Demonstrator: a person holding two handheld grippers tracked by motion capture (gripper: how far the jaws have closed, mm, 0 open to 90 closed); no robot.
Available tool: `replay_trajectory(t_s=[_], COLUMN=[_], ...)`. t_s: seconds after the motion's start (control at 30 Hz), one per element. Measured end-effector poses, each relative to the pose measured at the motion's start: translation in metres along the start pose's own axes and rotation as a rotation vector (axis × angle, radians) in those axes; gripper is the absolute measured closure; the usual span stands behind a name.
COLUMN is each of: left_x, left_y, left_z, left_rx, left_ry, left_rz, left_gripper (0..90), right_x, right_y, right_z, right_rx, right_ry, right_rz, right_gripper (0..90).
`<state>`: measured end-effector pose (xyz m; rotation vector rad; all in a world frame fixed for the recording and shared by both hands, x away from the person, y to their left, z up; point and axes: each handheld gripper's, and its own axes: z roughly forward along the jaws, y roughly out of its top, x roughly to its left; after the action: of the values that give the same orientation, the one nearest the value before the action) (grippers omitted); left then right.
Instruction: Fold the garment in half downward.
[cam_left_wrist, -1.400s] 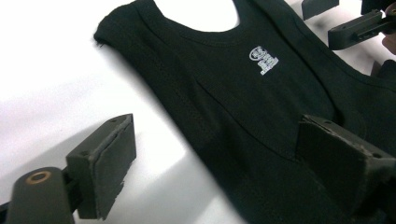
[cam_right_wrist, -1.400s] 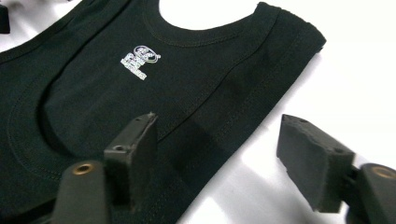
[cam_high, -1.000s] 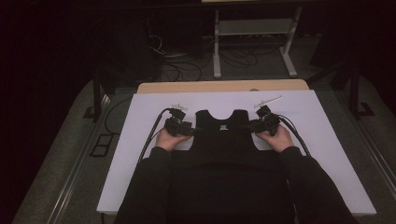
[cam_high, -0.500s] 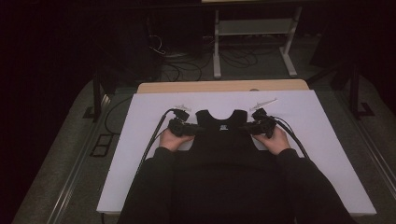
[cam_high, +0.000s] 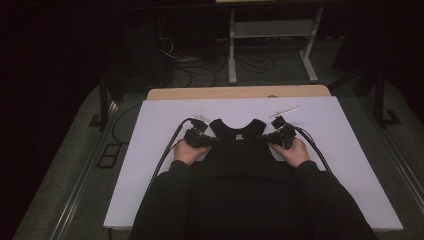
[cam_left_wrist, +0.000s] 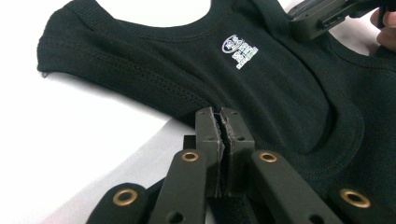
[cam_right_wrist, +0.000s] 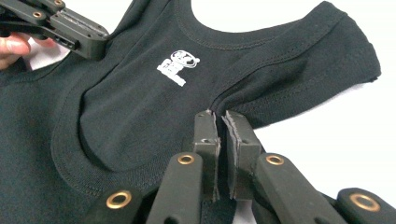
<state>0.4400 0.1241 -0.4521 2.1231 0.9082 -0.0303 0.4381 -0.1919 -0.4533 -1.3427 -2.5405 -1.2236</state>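
Observation:
A black sleeveless top (cam_high: 238, 147) with a small white print (cam_left_wrist: 240, 48) lies flat on the white table cover (cam_high: 345, 150), neckline away from the person. My left gripper (cam_left_wrist: 217, 114) has just closed and is shut on the fabric at the armhole edge below one shoulder strap (cam_left_wrist: 107, 56). My right gripper (cam_right_wrist: 218, 116) has likewise just closed on the opposite armhole edge, below the other strap (cam_right_wrist: 308, 51). In the high view the left gripper (cam_high: 212, 141) and the right gripper (cam_high: 263, 140) point inward at each side of the top, each held by a hand.
The wooden table edge (cam_high: 240, 93) shows behind the white cover. A thin pale strip (cam_high: 284, 109) lies just beyond the right gripper. Black cables (cam_high: 167, 155) trail from both grippers. A metal stand (cam_high: 270, 35) and loose wires sit on the dark floor behind.
Both grippers have edged slightly inward onto the top's armholes. The top itself lies where it was.

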Motion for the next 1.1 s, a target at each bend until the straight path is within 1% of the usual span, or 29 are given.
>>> replay_trajectory(t_s=[0.1, 0.13, 0.17, 0.2, 0.33, 0.47, 0.53, 0.57, 0.6, 0.67, 0.73, 0.8, 0.9, 1.03, 1.1], left_x=[-0.002, -0.003, -0.004, -0.004, -0.005, -0.007, -0.007, -0.008, -0.009, -0.011, -0.012, -0.014, -0.018, -0.024, -0.026], left_y=[0.002, 0.003, 0.003, 0.004, 0.004, 0.004, 0.005, 0.005, 0.006, 0.008, 0.01, 0.012, 0.015, 0.019, 0.02], left_z=[-0.002, -0.003, -0.005, -0.006, -0.013, -0.02, -0.024, -0.025, -0.027, -0.031, -0.035, -0.039, -0.043, -0.049, -0.053], left_rx=[0.015, 0.019, 0.018, 0.012, -0.01, -0.037, -0.031, -0.048, -0.047, -0.059, -0.07, -0.078, -0.092, -0.095, -0.095], left_ry=[0.022, 0.026, 0.034, 0.043, 0.05, 0.055, 0.062, 0.06, 0.062, 0.065, 0.06, 0.067, 0.065, 0.068, 0.067], left_rz=[0.014, 0.016, 0.015, 0.023, 0.021, 0.01, 0.021, 0.01, 0.014, 0.017, 0.021, 0.025, 0.032, 0.054, 0.058], left_gripper=[86.4, 86.5, 86.5, 86.6, 86.6, 86.6, 86.6, 86.6, 86.6, 86.6, 86.6, 86.6, 86.6, 86.6, 86.6], right_x=[0.001, 0.001, 0.002, 0.003, 0.006, 0.011, 0.012, 0.013, 0.014, 0.014, 0.016, 0.017, 0.02, 0.025, 0.027], right_y=[0.0, 0.001, 0.001, 0.002, 0.004, 0.006, 0.008, 0.008, 0.009, 0.01, 0.011, 0.013, 0.015, 0.017, 0.018], right_z=[-0.001, -0.002, -0.003, -0.004, -0.011, -0.017, -0.021, -0.022, -0.024, -0.028, -0.031, -0.035, -0.039, -0.045, -0.048], right_rx=[-0.002, -0.007, -0.012, -0.019, -0.048, -0.063, -0.071, -0.077, -0.084, -0.092, -0.103, -0.116, -0.128, -0.13, -0.135], right_ry=[-0.008, -0.006, -0.005, -0.002, 0.017, 0.016, 0.016, 0.013, 0.012, 0.017, 0.015, 0.02, 0.021, 0.015, 0.014], right_rz=[0.0, 0.008, 0.008, 0.01, 0.016, 0.008, 0.006, 0.001, 0.005, 0.006, 0.0, 0.004, -0.008, -0.024, -0.031], right_gripper=[82.8, 82.9, 82.9, 82.9, 82.9, 83.0, 83.0, 82.9, 82.9, 82.9, 83.0, 82.9, 83.0, 82.9, 83.0])
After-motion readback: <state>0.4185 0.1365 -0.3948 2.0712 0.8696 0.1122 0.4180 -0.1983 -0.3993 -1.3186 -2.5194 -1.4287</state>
